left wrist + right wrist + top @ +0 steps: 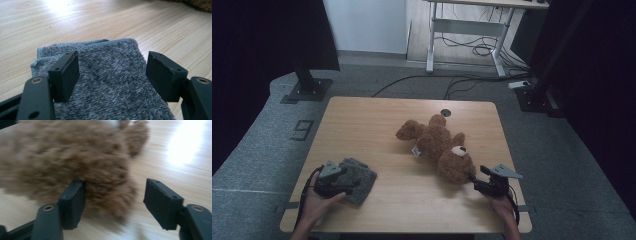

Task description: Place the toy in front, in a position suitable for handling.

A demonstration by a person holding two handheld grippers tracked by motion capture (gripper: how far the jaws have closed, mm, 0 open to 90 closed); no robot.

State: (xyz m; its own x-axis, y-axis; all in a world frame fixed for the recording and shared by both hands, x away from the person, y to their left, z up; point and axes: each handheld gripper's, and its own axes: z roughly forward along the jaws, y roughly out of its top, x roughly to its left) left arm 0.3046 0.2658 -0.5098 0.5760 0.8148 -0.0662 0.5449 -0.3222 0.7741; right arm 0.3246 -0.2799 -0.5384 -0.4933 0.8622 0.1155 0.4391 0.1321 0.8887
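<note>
Right tongs [113, 203] stand spread at the teddy bear's [439, 145] head near the counter's [377, 125] right edge, ready, I judge, to pinch it. Left tongs [112, 75] gape over the grey cloth [359, 180] at the near-left corner, probably to pin it.

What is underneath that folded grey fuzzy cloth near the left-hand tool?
The folded grey fuzzy cloth lies flat on the light wooden table, whose bare boards show around its edges. Whether anything is tucked beneath or between its folds cannot be seen; the cloth covers that.
</note>
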